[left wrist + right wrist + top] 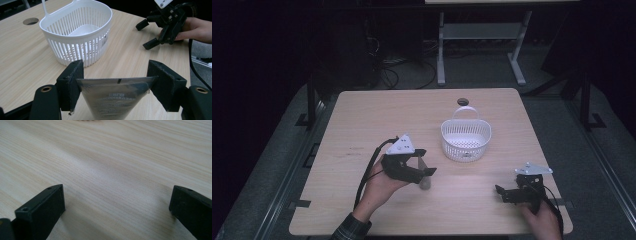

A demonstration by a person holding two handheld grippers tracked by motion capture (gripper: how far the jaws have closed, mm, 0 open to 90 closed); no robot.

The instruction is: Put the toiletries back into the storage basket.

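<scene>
A grey squeeze tube (113, 97) with small print hangs cap-down between the jaws of my left gripper (115, 81), which is shut on the two side edges of its flat crimped end. In the high view the left gripper (426, 162) is left of centre, and the tube (425, 181) reaches down to the tabletop. A white slatted basket (465, 142) with a handle stands just beyond it, empty inside (62, 53). My right gripper (506, 193) rests low at the front right, open with nothing between its jaws, over bare wood (117, 205); the right gripper (148, 35) also appears in the left gripper view.
The wooden table (362, 130) has a round cable hole (462, 101) at its back edge behind the basket. A table frame and cables stand on the dark floor beyond. Bare wood lies left of and in front of the basket.
</scene>
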